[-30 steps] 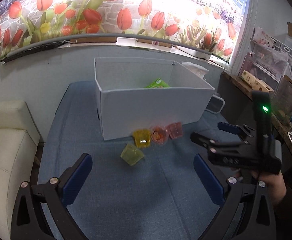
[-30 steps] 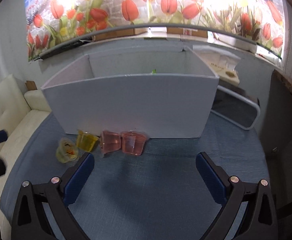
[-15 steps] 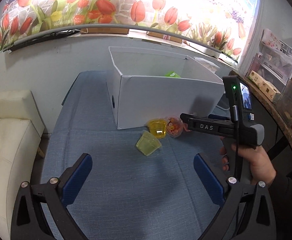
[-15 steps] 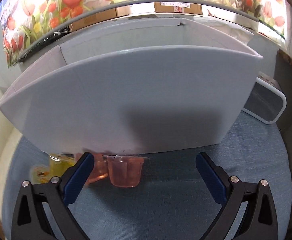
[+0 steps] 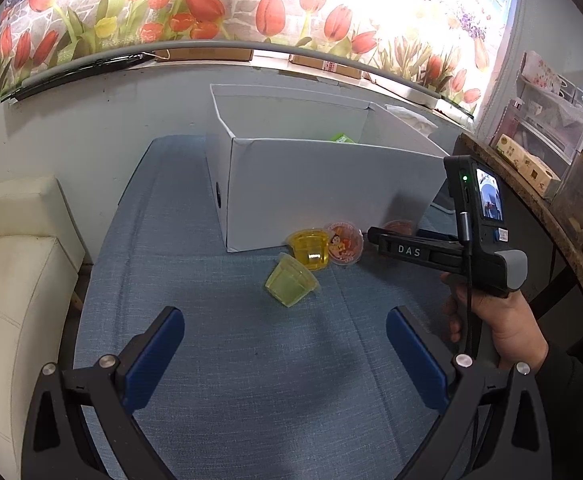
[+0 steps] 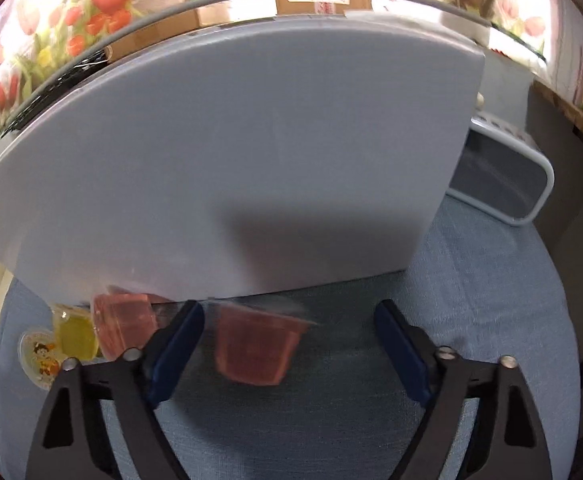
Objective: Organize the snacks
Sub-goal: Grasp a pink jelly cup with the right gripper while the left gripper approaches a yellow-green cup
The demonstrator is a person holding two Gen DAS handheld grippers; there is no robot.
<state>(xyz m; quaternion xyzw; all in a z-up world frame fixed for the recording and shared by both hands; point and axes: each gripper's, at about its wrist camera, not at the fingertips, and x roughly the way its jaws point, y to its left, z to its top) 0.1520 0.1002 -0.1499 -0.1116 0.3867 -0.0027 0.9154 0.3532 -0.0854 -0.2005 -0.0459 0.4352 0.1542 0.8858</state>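
Several jelly cups lie on the blue cloth at the foot of a white box (image 5: 319, 188). In the left wrist view a green cup (image 5: 290, 283) lies tipped, with a yellow cup (image 5: 309, 249) and a cup with a cartoon lid (image 5: 342, 241) behind it. My left gripper (image 5: 285, 344) is open and empty, short of the green cup. My right gripper (image 6: 289, 340) is open around a pink cup (image 6: 256, 346), which sits between its fingers, nearer the left one. Another pink cup (image 6: 121, 326) and the yellow cup (image 6: 74, 334) lie to its left. A green packet (image 5: 341, 138) shows inside the box.
The box wall (image 6: 231, 168) stands right behind the pink cup. A grey-rimmed device (image 6: 499, 178) sits right of the box. A cream sofa (image 5: 15, 264) is left of the table and a cluttered wooden shelf (image 5: 531, 168) is on the right.
My right gripper has moved forward and down to the box foot, and the pink cup now sits between its fingers. My left gripper has drawn back a little and turned right.
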